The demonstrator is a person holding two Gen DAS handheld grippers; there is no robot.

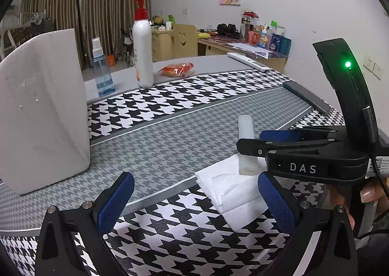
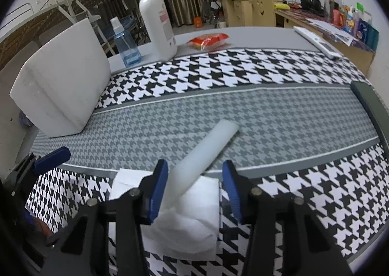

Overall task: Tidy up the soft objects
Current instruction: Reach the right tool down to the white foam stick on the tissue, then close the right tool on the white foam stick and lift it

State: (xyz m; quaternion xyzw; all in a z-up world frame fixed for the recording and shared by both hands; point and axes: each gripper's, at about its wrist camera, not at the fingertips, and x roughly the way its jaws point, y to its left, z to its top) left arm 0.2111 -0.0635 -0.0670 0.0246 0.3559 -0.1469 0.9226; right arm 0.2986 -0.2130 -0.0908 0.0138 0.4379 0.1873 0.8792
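Observation:
A white foam cylinder (image 2: 206,151) lies tilted, its near end resting on a folded white tissue (image 2: 192,222) on the houndstooth table mat (image 2: 243,115). My right gripper (image 2: 195,190) straddles the cylinder's near end. The left blue pad is against it and the right pad stands apart, so the jaws are open around it. In the left wrist view the right gripper (image 1: 250,141) reaches in from the right over the cylinder (image 1: 245,130) and the tissue (image 1: 233,193). My left gripper (image 1: 197,203) hovers open and empty just in front of the tissue.
A big white foam block (image 1: 43,110) stands at the left of the mat. Behind it are a blue spray bottle (image 1: 102,74), a white pump bottle (image 1: 143,52) and a red snack packet (image 1: 177,69). A dark flat device (image 1: 306,98) and a white remote (image 1: 248,60) lie at the right.

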